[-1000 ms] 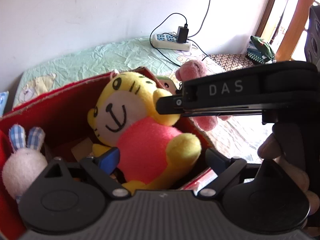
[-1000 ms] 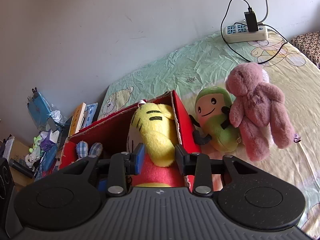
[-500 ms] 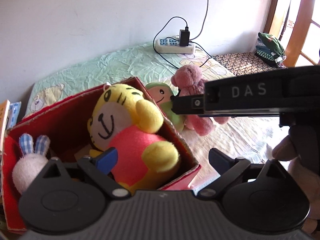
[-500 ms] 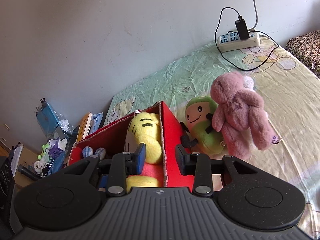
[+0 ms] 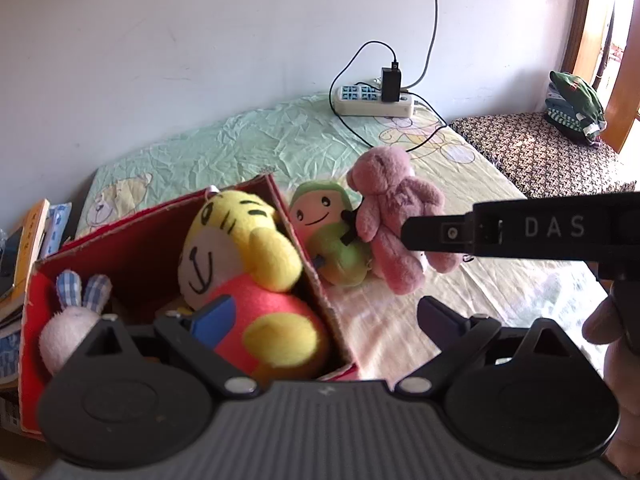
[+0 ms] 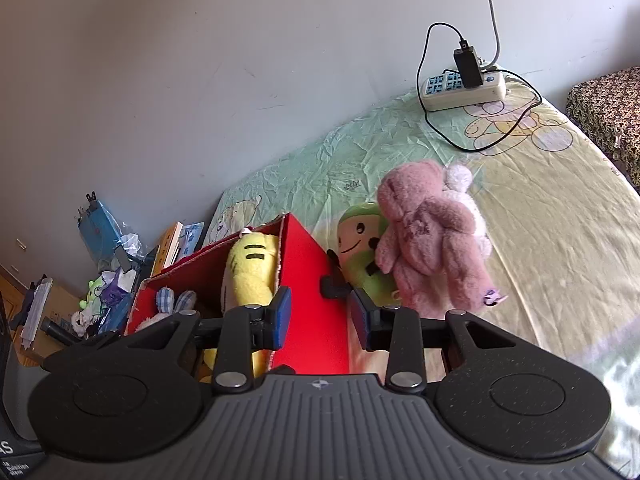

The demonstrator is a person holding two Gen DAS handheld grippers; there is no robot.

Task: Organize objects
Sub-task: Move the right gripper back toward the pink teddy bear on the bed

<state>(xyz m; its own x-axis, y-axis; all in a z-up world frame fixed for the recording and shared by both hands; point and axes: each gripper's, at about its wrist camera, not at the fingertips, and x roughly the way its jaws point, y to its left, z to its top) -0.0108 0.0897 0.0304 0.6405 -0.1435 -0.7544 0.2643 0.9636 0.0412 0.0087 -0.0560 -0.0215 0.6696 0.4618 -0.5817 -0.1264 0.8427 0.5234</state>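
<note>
L gripper (image 5: 324,316) backed off – open | box (image 5: 320,292): 2 plushies | bed (image 5: 460,184): 2

The box (image 5: 132,236) is red inside and out. In it sits a yellow tiger plush (image 5: 240,248) with black stripes, a white face and a pink-red belly, and a pale pink bunny (image 5: 70,320) with blue-and-white checked ears. Beside the box lie a green plush (image 5: 328,236) with a peach face and a dusty pink bear (image 5: 396,216). The bed sheet (image 5: 240,144) is pale green and yellow with cartoon bear prints. The power strip (image 5: 374,100) at the sheet's far edge is cream with a black adapter. The left gripper (image 5: 320,316) carries blue pads on black.
</note>
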